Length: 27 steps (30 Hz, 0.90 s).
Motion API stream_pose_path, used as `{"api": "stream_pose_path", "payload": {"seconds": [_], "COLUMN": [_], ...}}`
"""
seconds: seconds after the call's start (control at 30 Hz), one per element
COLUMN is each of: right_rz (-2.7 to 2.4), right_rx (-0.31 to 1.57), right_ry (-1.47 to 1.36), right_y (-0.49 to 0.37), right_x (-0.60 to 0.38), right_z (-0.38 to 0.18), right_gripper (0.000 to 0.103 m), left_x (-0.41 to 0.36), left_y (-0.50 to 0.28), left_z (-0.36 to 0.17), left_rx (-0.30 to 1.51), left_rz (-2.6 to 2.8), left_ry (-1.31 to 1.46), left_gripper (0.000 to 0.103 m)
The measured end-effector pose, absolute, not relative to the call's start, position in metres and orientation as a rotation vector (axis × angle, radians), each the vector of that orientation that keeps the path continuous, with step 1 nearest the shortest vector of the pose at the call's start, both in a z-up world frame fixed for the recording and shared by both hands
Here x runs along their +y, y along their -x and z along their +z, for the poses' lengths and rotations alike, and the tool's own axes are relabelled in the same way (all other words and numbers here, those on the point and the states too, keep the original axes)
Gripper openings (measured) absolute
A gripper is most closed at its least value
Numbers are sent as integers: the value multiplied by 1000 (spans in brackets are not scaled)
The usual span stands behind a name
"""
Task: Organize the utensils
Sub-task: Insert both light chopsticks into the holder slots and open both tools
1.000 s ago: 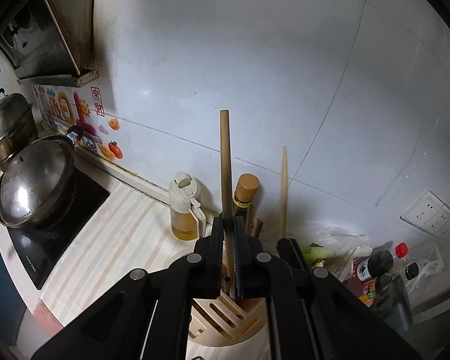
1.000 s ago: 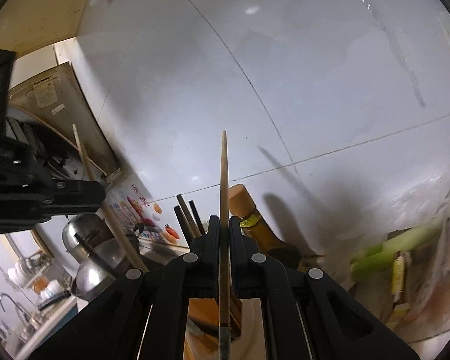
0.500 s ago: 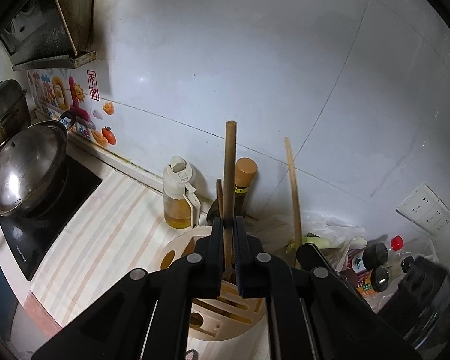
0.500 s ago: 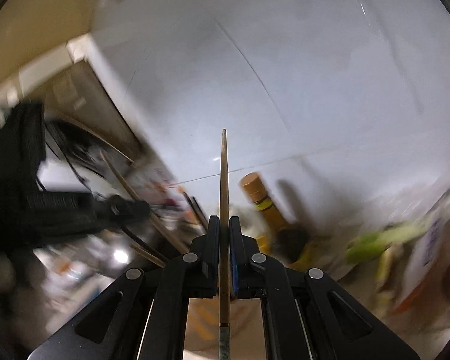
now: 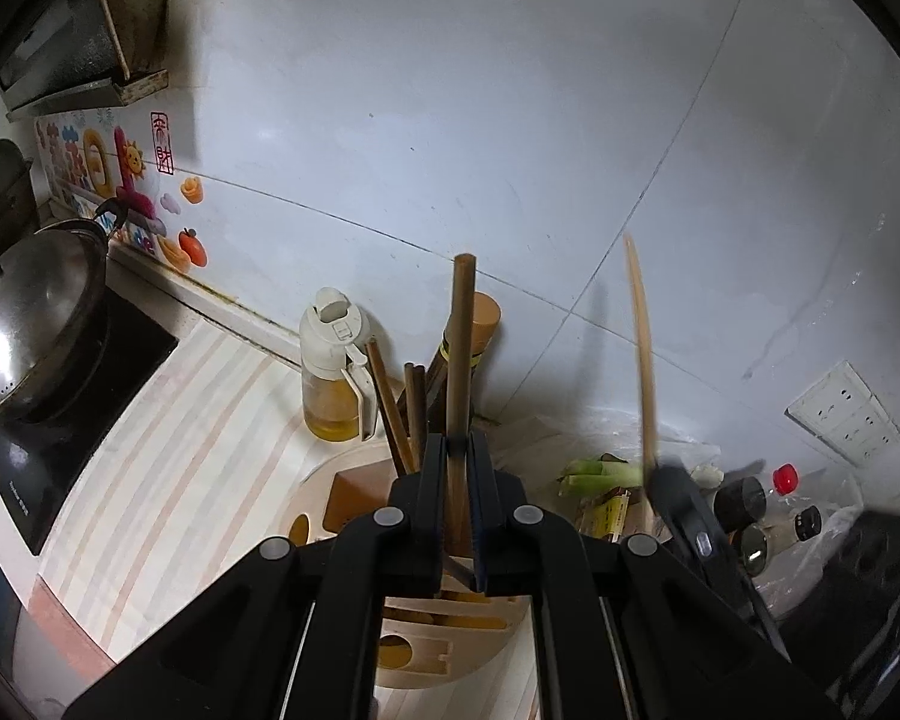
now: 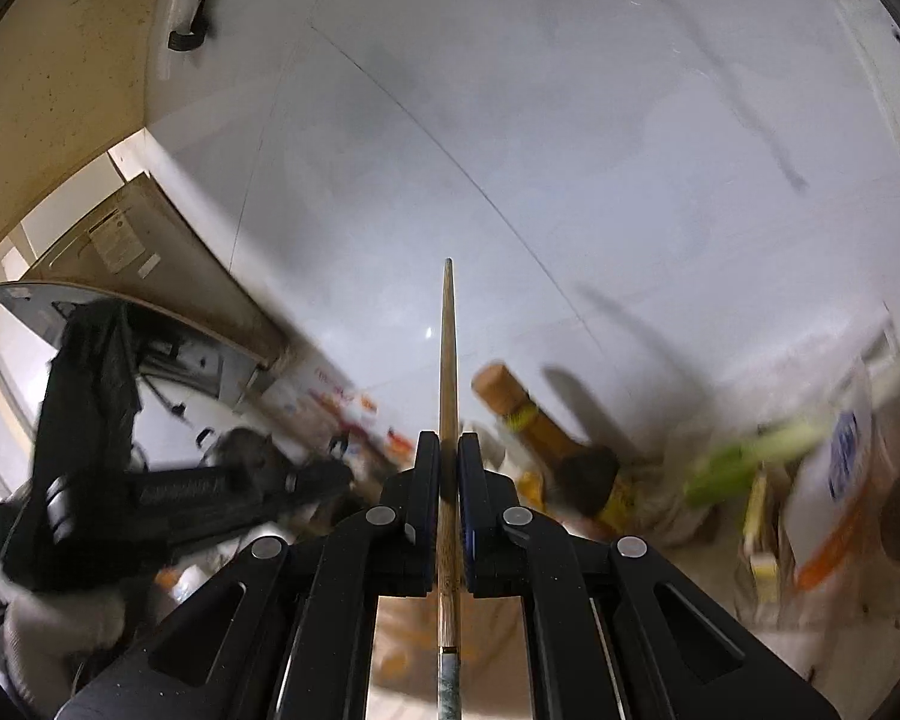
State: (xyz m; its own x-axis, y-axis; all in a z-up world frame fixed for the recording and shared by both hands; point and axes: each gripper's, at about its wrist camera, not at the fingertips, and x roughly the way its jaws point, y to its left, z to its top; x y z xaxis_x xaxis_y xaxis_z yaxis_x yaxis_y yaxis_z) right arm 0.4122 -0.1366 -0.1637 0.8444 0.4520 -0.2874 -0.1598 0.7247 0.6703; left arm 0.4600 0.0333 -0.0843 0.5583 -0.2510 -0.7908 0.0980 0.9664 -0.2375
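Left gripper (image 5: 459, 480): jaws closed tight on a dark chopstick (image 5: 461, 360), held upright, lower end just above the round wooden utensil holder (image 5: 354, 480). Grip sits low on the stick, probably so the end can be steered into a slot.

3 dark chopsticks (image 5: 411, 408) stand in the holder's far compartment, leaning toward the oil bottle (image 5: 333, 378) and the brown-capped bottle (image 5: 480, 324) behind.

Right gripper (image 6: 448, 480): jaws closed tight on a pale chopstick (image 6: 448, 372), gripped mid-length, long end pointing forward. In the left view it (image 5: 642, 354) stands off to the right, near the green onions (image 5: 600, 474), apart from the holder, likely waiting its turn.

Right view is blurred; holder not clearly visible there.
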Motion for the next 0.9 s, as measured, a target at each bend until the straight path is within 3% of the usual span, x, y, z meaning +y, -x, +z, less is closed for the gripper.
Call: {"api": "stream_pose_path", "payload": {"seconds": [0.27,0.9], "right_rz": [403,366], "right_rx": [430,430], "right_ry": [-611,-586], "right_y": [-454,-436], "right_x": [-105,-117], "right_z": [-159,-153], "right_gripper": [6,6], "left_x": [35,66], "left_y": [-466,-464], "left_z": [-92,-107], "left_rx": [988,1021], "left_rz": [-207,-181], "left_ry": [144,114], "left_gripper": [4,6]}}
